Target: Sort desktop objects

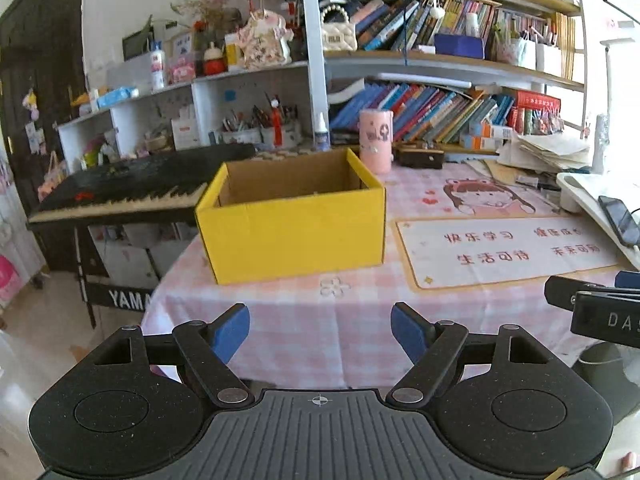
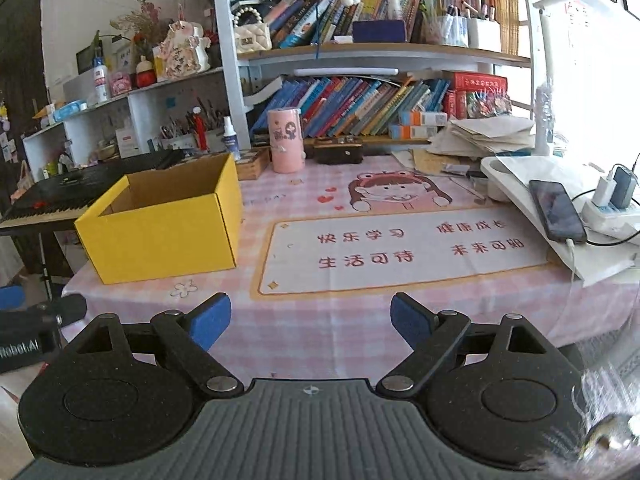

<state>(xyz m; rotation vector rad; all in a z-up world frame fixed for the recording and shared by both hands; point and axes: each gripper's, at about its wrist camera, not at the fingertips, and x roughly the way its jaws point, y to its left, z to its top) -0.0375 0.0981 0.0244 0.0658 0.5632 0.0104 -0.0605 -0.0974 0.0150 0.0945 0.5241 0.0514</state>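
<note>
Both tongs stand released with nothing between their blue pads. We read the left gripper (image 1: 320,330) over the near edge of the table (image 1: 304,320), its fingers spread wide above the pink checked cloth. We read the right gripper (image 2: 311,320) in the same posture, just to the right of the left one; part of each unit shows at the edge of the other's view.

Beyond the fingertips we find the printed desk mat (image 2: 400,252), lying flat on the cloth, right of centre.

Left of the mat stands the yellow cardboard box (image 1: 294,236), near the left edge of the table, open at the top. We see only bare brown inner walls; its floor is hidden from both views, so we cannot tell what, if anything, lies inside.

At the right edge a white tray (image 2: 516,184) carries a dark phone (image 2: 557,210) with a cable plugged in.

Farther back, a pink cylindrical holder (image 2: 285,140) stands upright behind the box, its contents not visible. Beside it sits a small dark case (image 2: 338,151), and to the right a stack of papers (image 2: 484,136).

Farthest, the bookshelf (image 2: 380,52) holds rows of leaning books. White cups on its upper shelf (image 2: 456,30) hold pens. A keyboard instrument (image 1: 132,188) stands off the table at the far left.
</note>
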